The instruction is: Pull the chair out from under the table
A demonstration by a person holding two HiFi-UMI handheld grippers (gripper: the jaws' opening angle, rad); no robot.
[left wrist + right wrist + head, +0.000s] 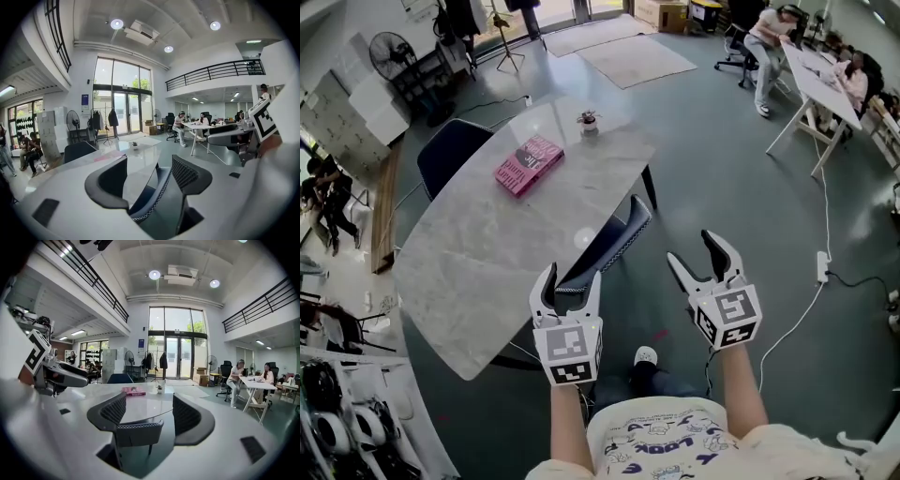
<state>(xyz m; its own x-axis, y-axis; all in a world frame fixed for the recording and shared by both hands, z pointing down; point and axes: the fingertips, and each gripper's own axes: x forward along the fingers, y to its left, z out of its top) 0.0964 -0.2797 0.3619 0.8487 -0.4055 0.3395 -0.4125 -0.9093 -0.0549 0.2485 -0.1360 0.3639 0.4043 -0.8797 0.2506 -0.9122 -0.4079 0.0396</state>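
Head view: the left gripper has its jaws spread, poised at the top edge of the chair. Whether it touches the chair I cannot tell. The chair is tucked under the near right edge of the marble table, with only its backrest showing. The right gripper is also spread, off to the right of the chair and apart from it. A pink book and a small potted plant lie on the far end of the table.

Left gripper view: the left gripper is open and its pads press on nothing. The chair's backrest rim runs between the jaws.

Right gripper view: the right gripper is open and empty. The chair back is framed between the jaws, farther off, with the table beyond.
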